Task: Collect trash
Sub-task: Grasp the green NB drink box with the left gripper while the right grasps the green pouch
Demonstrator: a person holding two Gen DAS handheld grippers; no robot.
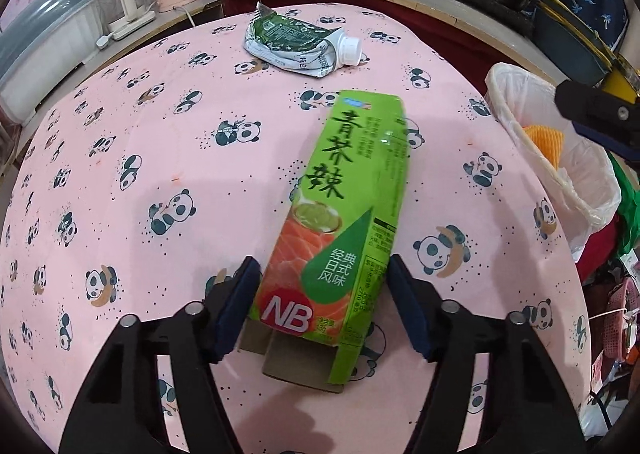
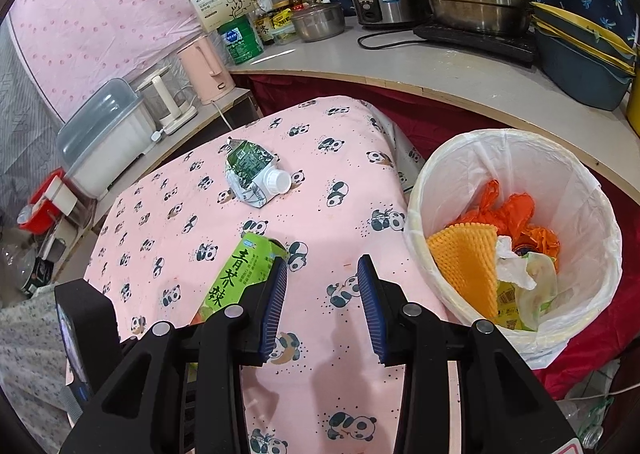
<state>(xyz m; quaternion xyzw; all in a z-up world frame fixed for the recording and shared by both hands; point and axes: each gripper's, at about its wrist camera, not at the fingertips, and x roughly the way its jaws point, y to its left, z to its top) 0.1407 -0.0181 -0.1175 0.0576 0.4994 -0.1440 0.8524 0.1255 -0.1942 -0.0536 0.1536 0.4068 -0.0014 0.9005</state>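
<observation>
A long green wasabi box (image 1: 344,222) lies on the pink panda tablecloth (image 1: 160,158), its open brown end toward me. My left gripper (image 1: 320,294) is open, its blue pads on either side of the box's near end, with small gaps showing. A crushed green carton with a white cap (image 1: 300,44) lies farther back. The box (image 2: 240,274) and the carton (image 2: 254,174) also show in the right wrist view. My right gripper (image 2: 322,294) is open and empty above the cloth, between the box and the white-lined trash bin (image 2: 516,158).
The bin (image 1: 520,126) stands at the table's right edge and holds orange and yellow trash (image 2: 472,258). Behind the table a counter (image 2: 400,58) carries steel pots, a rice cooker, a pink kettle (image 2: 204,70) and bottles. A plastic container (image 2: 100,130) stands at the left.
</observation>
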